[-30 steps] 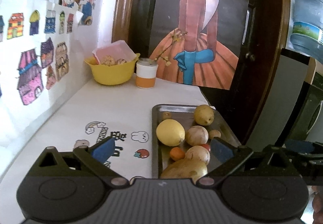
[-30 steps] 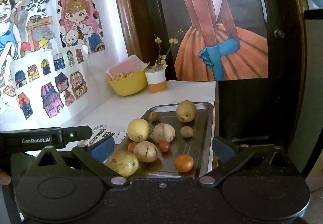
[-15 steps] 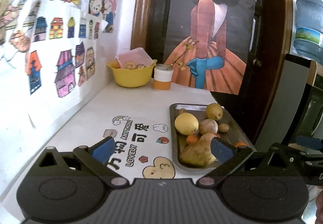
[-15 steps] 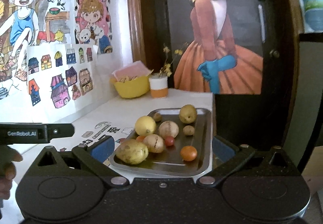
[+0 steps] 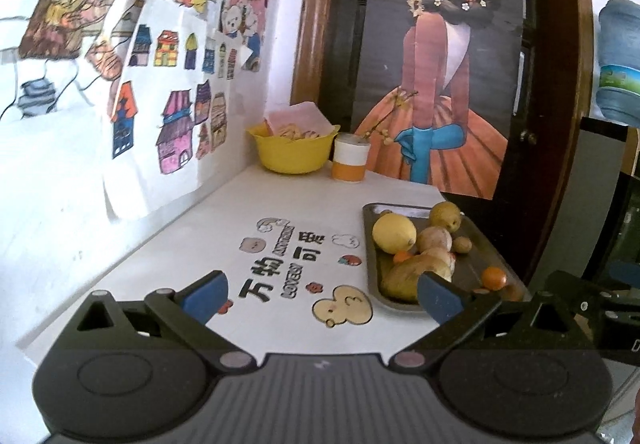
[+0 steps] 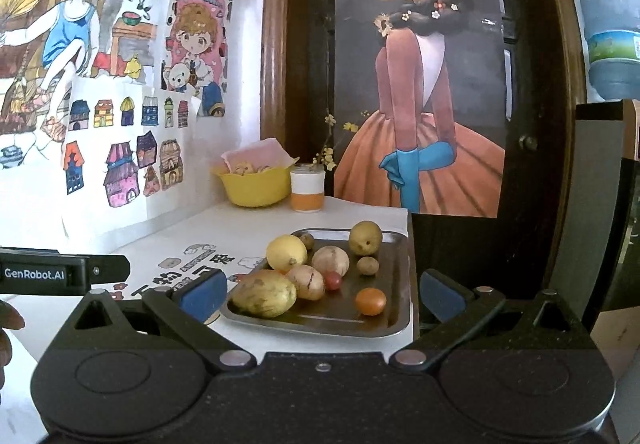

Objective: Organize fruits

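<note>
While fruit fills tray (image 6: 396, 276), both tongs (image 6: 322, 294) gape empty.

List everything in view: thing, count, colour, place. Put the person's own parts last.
tray: 1, metal, table's right edge
lemon: 1, yellow, tray's far left
mango: 1, yellow-green, tray's near left corner
pear: 1, yellow-green, tray's far end
orange fruit: 1, tray's near right
tan round fruits: 2, tray's middle
small red fruit: 1, tray's middle
bowl: 1, yellow, table's far corner
cup: 1, white and orange, beside bowl
table: 1, white, stickers on top
water jug: 1, blue, upper right
left tool: 1, black with blue pads, open
right tool: 1, same, open
</note>
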A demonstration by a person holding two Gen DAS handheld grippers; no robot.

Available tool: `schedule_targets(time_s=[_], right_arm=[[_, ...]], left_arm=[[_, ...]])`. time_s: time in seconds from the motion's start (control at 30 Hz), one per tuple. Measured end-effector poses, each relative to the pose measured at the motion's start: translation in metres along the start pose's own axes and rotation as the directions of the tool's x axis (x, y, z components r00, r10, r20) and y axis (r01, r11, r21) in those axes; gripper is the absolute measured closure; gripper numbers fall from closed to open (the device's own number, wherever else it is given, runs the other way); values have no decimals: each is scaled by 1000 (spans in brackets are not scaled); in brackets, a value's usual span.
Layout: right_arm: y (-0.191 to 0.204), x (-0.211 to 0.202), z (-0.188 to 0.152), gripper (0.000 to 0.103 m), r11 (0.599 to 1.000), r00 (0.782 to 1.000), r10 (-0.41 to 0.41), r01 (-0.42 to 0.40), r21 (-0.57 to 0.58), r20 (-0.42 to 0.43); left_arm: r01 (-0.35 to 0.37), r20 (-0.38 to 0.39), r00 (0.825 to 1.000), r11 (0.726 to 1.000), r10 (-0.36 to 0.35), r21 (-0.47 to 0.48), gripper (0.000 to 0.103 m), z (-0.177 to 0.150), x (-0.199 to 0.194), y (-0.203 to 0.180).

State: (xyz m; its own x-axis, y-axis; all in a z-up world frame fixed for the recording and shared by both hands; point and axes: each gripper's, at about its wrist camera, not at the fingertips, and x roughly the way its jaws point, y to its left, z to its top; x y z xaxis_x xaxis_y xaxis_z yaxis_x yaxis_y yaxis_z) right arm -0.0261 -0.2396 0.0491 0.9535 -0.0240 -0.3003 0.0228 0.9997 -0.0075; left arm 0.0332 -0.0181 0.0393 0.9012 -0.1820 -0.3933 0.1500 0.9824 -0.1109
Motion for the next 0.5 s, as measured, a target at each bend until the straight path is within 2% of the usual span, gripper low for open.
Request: schedule_targets(time_s=[0.17,0.33,0.5], right_arm=[[3,-1,-10,1,1000,1000,-11,11,9,19],[6,-1,-27,1,1000,999,-29,28,10,19],[7,0,-40,1,999,999,-41,41,7,28]], left_arm=[[-22,-3,1000,1000,22,-8,0,-10,-2,4],[-60,31,998,998,60,12,0,-26,-8,3],[-59,14,998,998,59,-18,0,-38,-9,10]])
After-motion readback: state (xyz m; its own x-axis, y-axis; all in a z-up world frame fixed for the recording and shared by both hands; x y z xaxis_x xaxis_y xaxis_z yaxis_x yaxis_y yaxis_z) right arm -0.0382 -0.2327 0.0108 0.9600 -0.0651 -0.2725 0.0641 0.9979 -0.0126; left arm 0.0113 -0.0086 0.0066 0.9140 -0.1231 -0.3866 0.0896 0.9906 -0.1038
